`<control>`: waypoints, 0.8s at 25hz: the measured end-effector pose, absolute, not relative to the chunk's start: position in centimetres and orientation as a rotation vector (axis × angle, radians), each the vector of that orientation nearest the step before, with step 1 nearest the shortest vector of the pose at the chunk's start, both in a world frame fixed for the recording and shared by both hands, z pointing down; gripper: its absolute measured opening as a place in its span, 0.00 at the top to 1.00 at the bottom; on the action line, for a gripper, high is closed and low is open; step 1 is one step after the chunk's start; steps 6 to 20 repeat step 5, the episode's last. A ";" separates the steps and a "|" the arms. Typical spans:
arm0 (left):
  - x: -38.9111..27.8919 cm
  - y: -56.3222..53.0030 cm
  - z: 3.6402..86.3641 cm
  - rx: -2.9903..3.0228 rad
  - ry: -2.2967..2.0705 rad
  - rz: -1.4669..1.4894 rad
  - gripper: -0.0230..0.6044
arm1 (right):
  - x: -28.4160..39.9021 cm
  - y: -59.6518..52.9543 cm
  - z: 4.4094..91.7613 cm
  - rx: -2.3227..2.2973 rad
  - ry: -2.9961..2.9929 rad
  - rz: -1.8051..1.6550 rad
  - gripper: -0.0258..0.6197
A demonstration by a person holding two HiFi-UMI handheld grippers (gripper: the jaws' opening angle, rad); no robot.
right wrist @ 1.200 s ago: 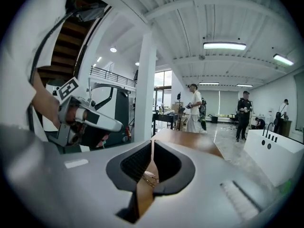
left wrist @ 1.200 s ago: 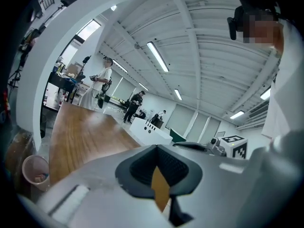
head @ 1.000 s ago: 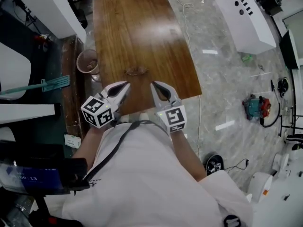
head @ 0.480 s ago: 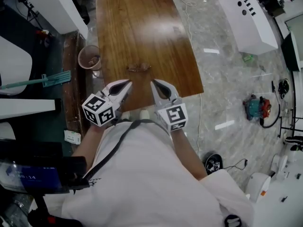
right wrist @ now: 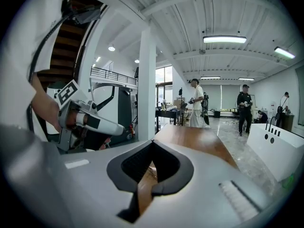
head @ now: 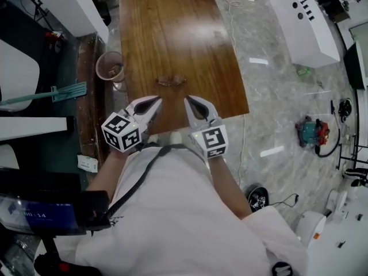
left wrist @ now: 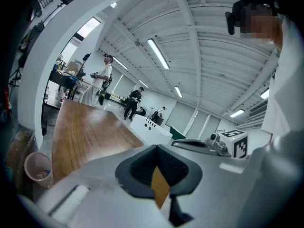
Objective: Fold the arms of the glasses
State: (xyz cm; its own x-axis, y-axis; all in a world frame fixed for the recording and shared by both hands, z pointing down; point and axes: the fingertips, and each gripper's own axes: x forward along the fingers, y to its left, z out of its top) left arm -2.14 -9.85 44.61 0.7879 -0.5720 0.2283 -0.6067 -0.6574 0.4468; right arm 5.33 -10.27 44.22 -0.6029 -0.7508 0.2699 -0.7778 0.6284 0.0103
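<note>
Wood tabletop (head: 172, 33), dark brown, and the glasses (head: 171, 81) are sitting flat on it, toward the near end. From the head view they're a bit ahead of both gripper tips and roughly centred on the gap between them, not touching either one. They're too small for me to say how the arms are set.

Left gripper (head: 155, 101) is pinched fully together with nothing in it. In its own view the two dark pads (left wrist: 142, 167) meet at the tip, and only a sliver of table shows through the slot below. Same deal for the right gripper (head: 188, 100): jaws closed up tight, empty. Both hover over the near edge of the table, side by side, tips angled slightly toward each other.

Stuff you only get from one camera:
- The head view is the only one where the glasses show clearly. It also catches a cup (head: 109, 66) just off the table's left edge, a teal broom (head: 57, 94) on the floor further left, and a white cabinet (head: 302, 19) off to the right.
- The left gripper view picks up the cup too, low on the left, plus the other gripper's marker cube (left wrist: 236, 144) on the right.
- The right gripper view shows a white pillar (right wrist: 147, 87) past the table and people standing (right wrist: 197, 101) at the far end of the room.
</note>
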 end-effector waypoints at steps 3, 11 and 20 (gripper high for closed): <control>-2.0 -10.3 44.6 2.465 -0.881 0.089 0.96 | 5.0 -10.8 44.2 1.234 -2.598 0.138 0.95; -2.2 -10.8 44.7 2.464 -0.880 0.089 0.96 | 4.6 -11.4 44.3 1.226 -2.591 0.129 0.95; -2.2 -10.8 44.7 2.464 -0.880 0.089 0.96 | 4.6 -11.4 44.3 1.226 -2.591 0.129 0.95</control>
